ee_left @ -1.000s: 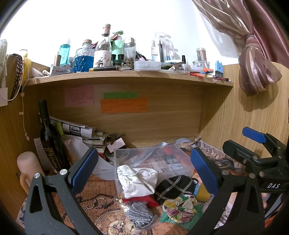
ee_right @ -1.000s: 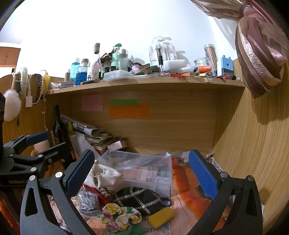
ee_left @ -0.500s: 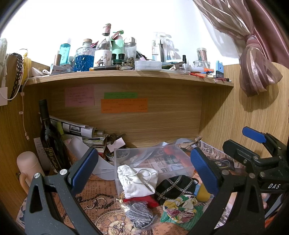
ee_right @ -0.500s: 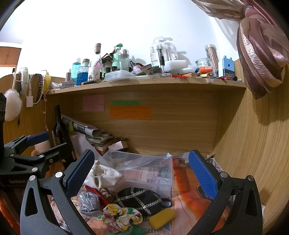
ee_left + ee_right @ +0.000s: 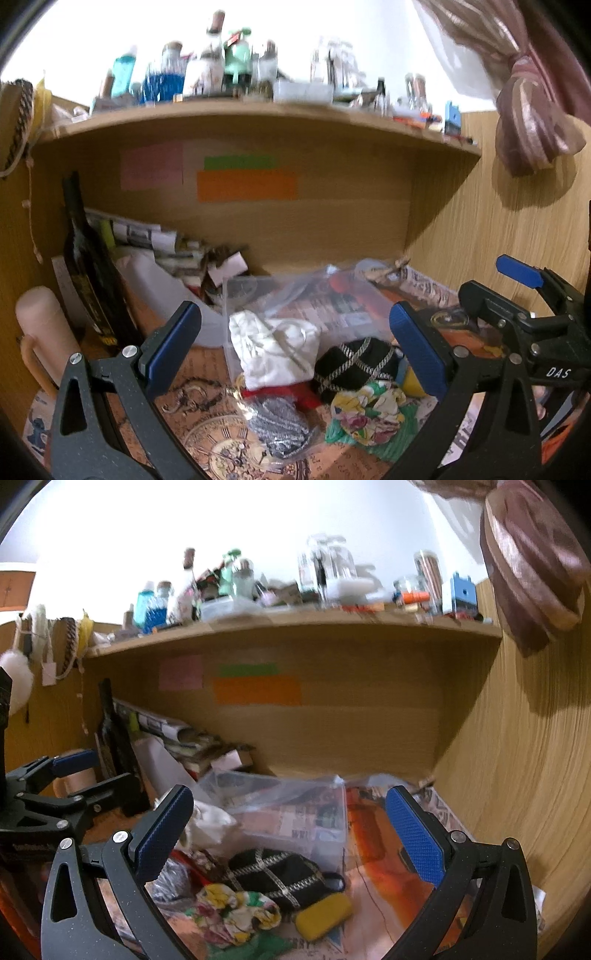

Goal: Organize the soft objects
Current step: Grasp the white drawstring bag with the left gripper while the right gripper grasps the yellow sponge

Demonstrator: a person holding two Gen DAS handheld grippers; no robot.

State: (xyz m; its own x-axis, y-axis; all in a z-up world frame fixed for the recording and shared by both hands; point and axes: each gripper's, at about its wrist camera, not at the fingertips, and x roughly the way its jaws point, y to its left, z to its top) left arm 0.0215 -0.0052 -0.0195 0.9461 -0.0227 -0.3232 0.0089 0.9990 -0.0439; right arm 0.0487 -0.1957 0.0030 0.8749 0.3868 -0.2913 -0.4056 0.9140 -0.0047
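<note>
Both grippers hover over a cluttered worktop (image 5: pixel 207 373) covered w/ printed paper, under a wooden shelf (image 5: pixel 258 118) packed w/ bottles. Frames are motion-blurred.

Left gripper (image 5: pixel 295 350): jaws spread wide, nothing between them. Right gripper (image 5: pixel 290 834): also wide open, empty. In left wrist view the right gripper shows at far right edge; in right wrist view the left gripper shows at left edge.

Soft items sit in a pile near centre of worktop:
- white cloth bundle (image 5: pixel 273 350), at the near-left corner of the clear plastic box (image 5: pixel 295 812); can't tell if in or leaning on it.
- black pouch (image 5: pixel 280 875) w/ pale criss-cross trim, just in front of the box.
- floral scrunchie (image 5: pixel 236 912), near side of pouch, touching it, lying on a green cloth (image 5: pixel 369 435).
- yellow sponge (image 5: pixel 323 915), right of scrunchie, just beside pouch.
- silver mesh wad (image 5: pixel 280 424), left of scrunchie.
- red fabric piece (image 5: pixel 295 393) under the white bundle.

Far left: dark wine bottle (image 5: pixel 92 280) upright by side wall, beige cup (image 5: pixel 44 332) near it, newspapers (image 5: pixel 147 240) stacked behind. Orange, green, pink sticky notes (image 5: pixel 245 186) on back panel. Tied pink curtain (image 5: pixel 532 122) at upper right.
</note>
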